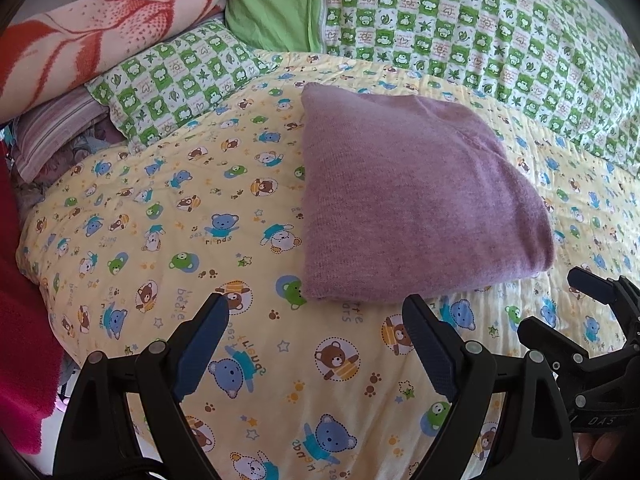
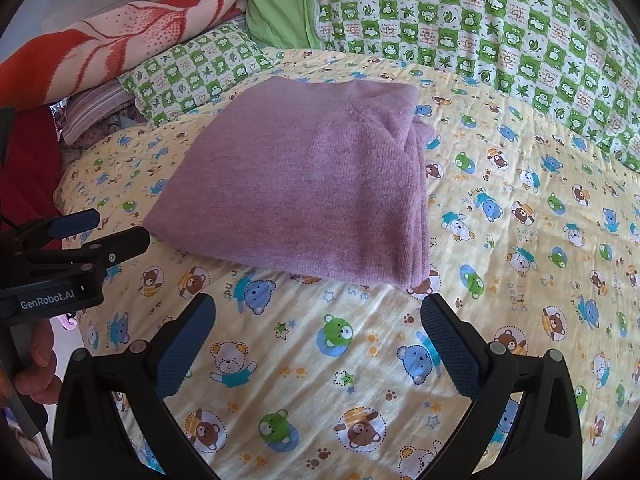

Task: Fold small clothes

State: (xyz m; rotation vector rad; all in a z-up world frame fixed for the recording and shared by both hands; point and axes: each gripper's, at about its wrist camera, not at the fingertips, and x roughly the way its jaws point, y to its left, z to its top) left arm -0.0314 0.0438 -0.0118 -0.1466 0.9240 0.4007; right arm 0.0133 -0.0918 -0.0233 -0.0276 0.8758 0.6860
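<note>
A bed is seen covered by a pale yellow quilt [image 1: 168,216] printed with small cartoon bears. Behind the quilt a green-and-white checked cover [image 1: 480,32] is spread, a matching checked pillow [image 1: 172,84] is set at the quilt's far left corner, and a plain green cloth [image 1: 276,4] is bunched between them. Above that pillow an orange-and-cream blanket [image 1: 92,36] is heaped, a striped cushion [image 1: 56,136] is tucked beneath it, and even daylight is cast over everything.
</note>
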